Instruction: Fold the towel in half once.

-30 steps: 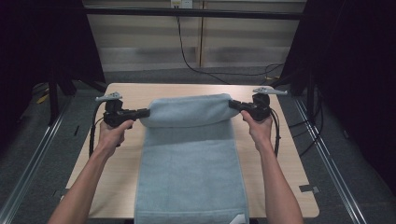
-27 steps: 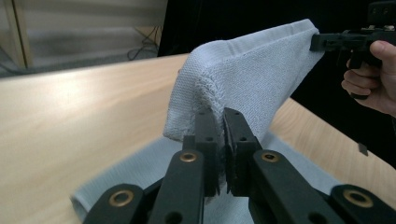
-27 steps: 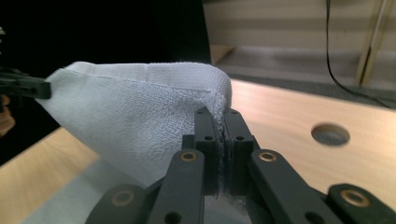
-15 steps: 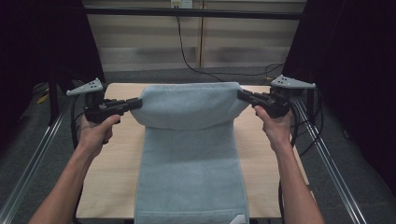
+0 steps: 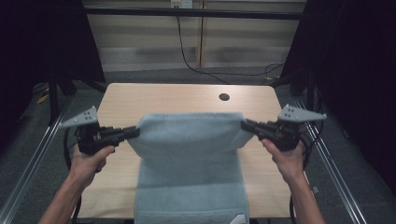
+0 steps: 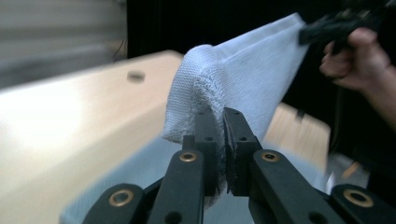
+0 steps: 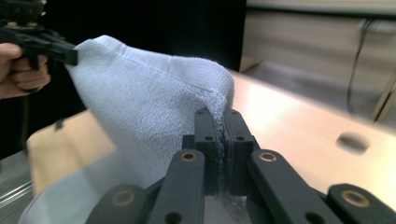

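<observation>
Both grippers have pulled back toward the person and lifted since a second ago, dragging the far edge of the towel [image 5: 189,140] over its lower half. Left gripper [image 5: 133,133] is clamped tight on one far corner, right gripper [image 5: 246,126] on the other, cloth pinched between the pads [image 6: 205,140] in each gripper view. Edge hangs stretched between them, clear of the table [image 5: 140,95], probably to keep the fold square. Count: one towel, two grippers, one hole [image 5: 224,97] beyond them.

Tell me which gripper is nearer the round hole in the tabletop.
Right. The right gripper, shut on the towel, sits just below-right of the hole; the left gripper is across the towel.
</observation>
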`<state>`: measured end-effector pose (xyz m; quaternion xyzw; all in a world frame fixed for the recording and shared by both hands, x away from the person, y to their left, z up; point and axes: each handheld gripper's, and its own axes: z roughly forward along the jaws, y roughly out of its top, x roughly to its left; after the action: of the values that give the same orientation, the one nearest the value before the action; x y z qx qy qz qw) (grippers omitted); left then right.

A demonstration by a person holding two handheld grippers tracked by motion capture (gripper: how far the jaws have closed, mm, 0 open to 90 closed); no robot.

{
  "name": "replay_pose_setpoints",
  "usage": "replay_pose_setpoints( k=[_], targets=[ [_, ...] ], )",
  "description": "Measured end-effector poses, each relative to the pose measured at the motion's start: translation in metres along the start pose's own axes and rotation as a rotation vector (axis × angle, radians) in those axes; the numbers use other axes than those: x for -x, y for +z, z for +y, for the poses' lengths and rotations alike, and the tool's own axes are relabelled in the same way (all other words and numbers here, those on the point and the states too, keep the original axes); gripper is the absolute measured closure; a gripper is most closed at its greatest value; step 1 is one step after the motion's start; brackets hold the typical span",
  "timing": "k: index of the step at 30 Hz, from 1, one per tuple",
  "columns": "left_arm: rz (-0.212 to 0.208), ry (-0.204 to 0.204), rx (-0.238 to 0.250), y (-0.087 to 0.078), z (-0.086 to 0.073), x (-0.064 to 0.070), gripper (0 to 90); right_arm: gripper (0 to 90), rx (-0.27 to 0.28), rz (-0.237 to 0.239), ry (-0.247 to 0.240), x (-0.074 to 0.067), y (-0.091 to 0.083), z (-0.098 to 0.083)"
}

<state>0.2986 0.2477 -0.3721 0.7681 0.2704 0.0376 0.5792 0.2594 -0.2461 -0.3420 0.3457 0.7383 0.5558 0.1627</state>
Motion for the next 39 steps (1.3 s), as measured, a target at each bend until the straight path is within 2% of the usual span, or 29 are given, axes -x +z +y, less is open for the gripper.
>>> replay_pose_setpoints(
  k=[2, 3, 4, 5, 6, 8, 9, 11, 13, 14, 16, 17, 18, 19, 21, 22, 23, 25, 26, 30, 31, 32, 34, 36, 38, 39],
  targets=[
    [-0.016, -0.017, -0.029, 0.003, -0.022, 0.003, 85.6, 87.0, -0.043, 0.016, 0.011, -0.006, 0.0, -0.024],
    [-0.033, -0.048, -0.031, 0.003, -0.032, 0.004, 85.6, 86.9, -0.068, 0.023, 0.016, -0.009, 0.0, -0.036],
    [-0.071, -0.086, -0.023, 0.004, -0.042, 0.006, 85.6, 86.8, -0.09, 0.022, 0.022, -0.013, -0.001, -0.046],
    [-0.083, -0.101, -0.034, 0.005, -0.05, 0.009, 85.6, 86.7, -0.101, 0.026, 0.04, -0.016, -0.002, -0.055],
    [-0.075, -0.104, -0.042, 0.005, -0.057, 0.012, 85.5, 86.6, -0.113, 0.036, 0.052, -0.02, -0.004, -0.063],
    [-0.136, -0.161, -0.025, 0.004, -0.069, 0.017, 85.5, 86.6, -0.122, 0.042, 0.051, -0.028, -0.009, -0.075],
    [-0.135, -0.171, -0.026, 0.003, -0.074, 0.019, 85.5, 86.4, -0.124, 0.044, 0.056, -0.031, -0.012, -0.081],
    [-0.125, -0.151, -0.061, 0.001, -0.083, 0.025, 85.4, 86.3, -0.122, 0.051, 0.079, -0.038, -0.019, -0.091],
    [-0.14, -0.154, -0.071, -0.003, -0.092, 0.03, 85.2, 85.4, -0.139, 0.053, 0.073, -0.044, -0.026, -0.099],
    [-0.136, -0.145, -0.083, -0.005, -0.097, 0.033, 84.9, 84.5, -0.149, 0.06, 0.074, -0.047, -0.029, -0.103],
    [-0.156, -0.143, -0.116, -0.006, -0.11, 0.04, 84.6, 82.8, -0.177, 0.073, 0.074, -0.054, -0.035, -0.114],
    [-0.158, -0.144, -0.138, -0.005, -0.116, 0.044, 84.4, 81.8, -0.188, 0.081, 0.093, -0.057, -0.038, -0.119],
    [-0.183, -0.153, -0.159, -0.005, -0.121, 0.046, 84.0, 80.1, -0.198, 0.105, 0.114, -0.06, -0.04, -0.126],
    [-0.194, -0.161, -0.16, -0.006, -0.125, 0.048, 83.6, 78.8, -0.215, 0.125, 0.133, -0.062, -0.042, -0.132],
    [-0.201, -0.161, -0.17, -0.008, -0.127, 0.052, 79.9, 76.6, -0.229, 0.124, 0.162, -0.068, -0.047, -0.141],
    [-0.203, -0.151, -0.157, -0.01, -0.127, 0.053, 78.6, 75.8, -0.222, 0.139, 0.171, -0.069, -0.051, -0.144],
    [-0.209, -0.163, -0.138, -0.012, -0.125, 0.053, 78.1, 73.8, -0.203, 0.14, 0.178, -0.07, -0.054, -0.146],
    [-0.206, -0.153, -0.113, -0.015, -0.12, 0.051, 73.0, 69.8, -0.184, 0.142, 0.186, -0.069, -0.057, -0.145],
    [-0.206, -0.153, -0.113, -0.015, -0.12, 0.051, 71.0, 68.4, -0.178, 0.127, 0.187, -0.067, -0.057, -0.144],
    [-0.151, -0.139, -0.114, -0.008, -0.106, 0.033, 68.5, 64.3, -0.193, 0.099, 0.172, -0.058, -0.042, -0.137],
    [-0.122, -0.118, -0.137, -0.004, -0.105, 0.027, 66.8, 64.2, -0.208, 0.101, 0.165, -0.056, -0.036, -0.136],
    [-0.105, -0.131, -0.166, 0.001, -0.105, 0.021, 64.5, 64.0, -0.234, 0.095, 0.146, -0.054, -0.029, -0.136],
    [-0.107, -0.161, -0.2, 0.012, -0.113, 0.012, 62.6, 63.9, -0.283, 0.112, 0.147, -0.05, -0.014, -0.14],
    [-0.108, -0.181, -0.257, 0.022, -0.12, 0.009, 57.7, 61.5, -0.321, 0.147, 0.162, -0.048, -0.001, -0.147],
    [-0.106, -0.165, -0.294, 0.027, -0.124, 0.013, 52.9, 58.1, -0.362, 0.188, 0.171, -0.05, 0.011, -0.153],
    [-0.107, -0.15, -0.31, 0.029, -0.125, 0.014, 51.4, 57.4, -0.389, 0.184, 0.159, -0.052, 0.016, -0.156]
  ],
)
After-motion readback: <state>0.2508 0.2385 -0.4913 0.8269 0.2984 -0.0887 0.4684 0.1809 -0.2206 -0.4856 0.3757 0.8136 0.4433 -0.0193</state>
